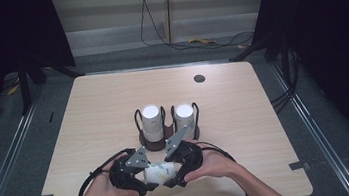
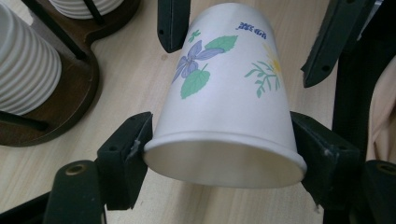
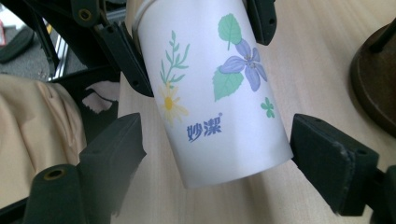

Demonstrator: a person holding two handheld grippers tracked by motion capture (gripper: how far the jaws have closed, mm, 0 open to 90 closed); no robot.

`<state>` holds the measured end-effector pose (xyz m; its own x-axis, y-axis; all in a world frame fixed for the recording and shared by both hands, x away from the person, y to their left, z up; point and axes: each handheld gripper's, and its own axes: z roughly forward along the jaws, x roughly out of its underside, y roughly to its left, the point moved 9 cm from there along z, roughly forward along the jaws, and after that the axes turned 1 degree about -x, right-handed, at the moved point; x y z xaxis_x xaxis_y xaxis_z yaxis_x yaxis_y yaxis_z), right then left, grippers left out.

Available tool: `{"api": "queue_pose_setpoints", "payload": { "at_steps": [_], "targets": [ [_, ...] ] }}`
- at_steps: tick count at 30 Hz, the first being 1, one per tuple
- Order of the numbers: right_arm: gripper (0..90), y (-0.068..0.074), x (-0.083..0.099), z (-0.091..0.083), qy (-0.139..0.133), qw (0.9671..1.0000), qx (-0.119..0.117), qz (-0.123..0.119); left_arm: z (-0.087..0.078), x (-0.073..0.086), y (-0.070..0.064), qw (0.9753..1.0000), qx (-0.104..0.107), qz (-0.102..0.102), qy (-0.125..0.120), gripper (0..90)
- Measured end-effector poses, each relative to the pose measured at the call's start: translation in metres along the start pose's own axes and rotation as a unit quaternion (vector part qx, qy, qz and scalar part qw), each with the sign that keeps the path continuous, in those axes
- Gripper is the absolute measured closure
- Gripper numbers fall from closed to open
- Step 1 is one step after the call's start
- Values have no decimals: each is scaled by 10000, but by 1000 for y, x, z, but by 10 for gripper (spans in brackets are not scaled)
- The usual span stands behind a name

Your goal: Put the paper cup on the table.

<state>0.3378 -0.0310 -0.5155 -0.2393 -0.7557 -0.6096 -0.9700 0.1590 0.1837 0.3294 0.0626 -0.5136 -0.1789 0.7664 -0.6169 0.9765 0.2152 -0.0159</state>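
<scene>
The flowered paper cup (image 1: pixel 160 172) lies on its side near the table's (image 1: pixel 90 123) front edge, largely hidden from above. Left tongs (image 2: pixel 219 149) clamp its rim end. Right tongs (image 3: pixel 219 154) straddle its base, one jaw touching, grip unclear.
</scene>
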Motion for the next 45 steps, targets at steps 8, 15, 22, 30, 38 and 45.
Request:
{"api": "queue_pose_setpoints", "payload": {
  "at_steps": [8, 15, 22, 30, 38, 45],
  "targets": [
    [220, 2, 5, 5, 217, 9997, -27, -127, 0, -2, -2, 10000, 61, 2, -78, 265],
    [286, 3, 7, 7, 303, 9994, 16, -170, 2, 0, -4, 9999, 101, 69, -9, 265],
    [305, 4, 8, 9, 364, 9991, 18, -224, 1, 0, -5, 9999, 149, 56, -49, 265],
    [347, 8, 7, 5, 297, 9991, -72, -310, -2, -1, -4, 9997, 137, 79, -183, 226],
    [354, 8, 6, 2, 222, 9990, -87, -383, -2, -3, -2, 9993, 117, 51, -349, 204],
    [357, 8, 5, -3, 103, 9991, -31, -418, -7, -4, 0, 9978, 138, -120, -642, 159]
  ]
}}
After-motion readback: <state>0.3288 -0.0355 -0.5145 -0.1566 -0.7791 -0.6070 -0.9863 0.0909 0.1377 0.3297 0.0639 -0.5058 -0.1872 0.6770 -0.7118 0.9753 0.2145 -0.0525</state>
